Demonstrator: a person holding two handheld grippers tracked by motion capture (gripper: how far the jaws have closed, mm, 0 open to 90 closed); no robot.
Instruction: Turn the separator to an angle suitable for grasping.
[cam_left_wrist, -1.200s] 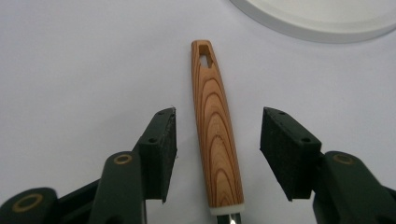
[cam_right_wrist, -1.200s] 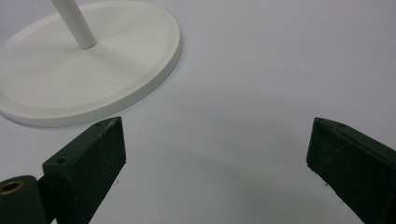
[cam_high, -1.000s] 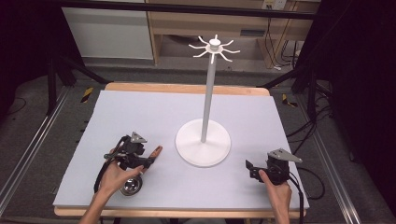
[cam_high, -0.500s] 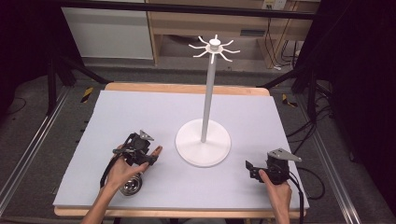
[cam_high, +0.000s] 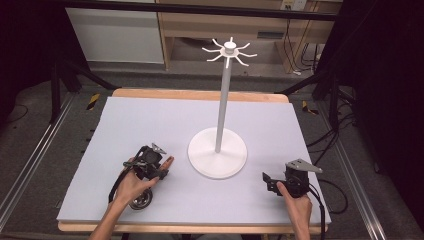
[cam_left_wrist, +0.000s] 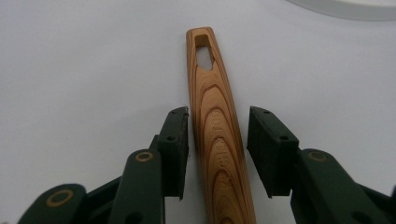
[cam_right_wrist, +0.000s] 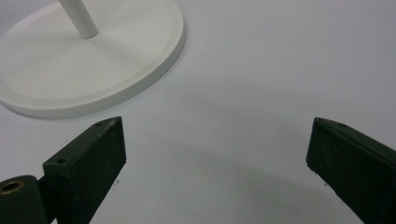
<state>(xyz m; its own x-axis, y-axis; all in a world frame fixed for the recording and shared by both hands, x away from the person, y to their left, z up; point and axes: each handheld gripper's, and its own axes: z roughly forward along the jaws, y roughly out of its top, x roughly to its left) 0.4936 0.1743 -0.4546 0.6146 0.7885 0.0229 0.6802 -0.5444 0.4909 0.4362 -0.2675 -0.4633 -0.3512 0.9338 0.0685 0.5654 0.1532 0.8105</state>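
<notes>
Wooden handle (cam_left_wrist: 216, 126) flat on the pale mat (cam_high: 150, 125), left of the white stand's (cam_high: 218, 150) round base, its slotted end toward that base, its near end running back under the person's left hand (cam_high: 131, 182) to a round metal part (cam_high: 140, 201) at the mat's near edge. Left gripper (cam_left_wrist: 218, 140) low over it, jaws just closing in from either side with the handle between them, one pad just beside the wood or barely touching, the other a small gap off. Right gripper (cam_right_wrist: 215, 158) on the mat well apart, near the right corner, jaws spread wide over bare mat.
</notes>
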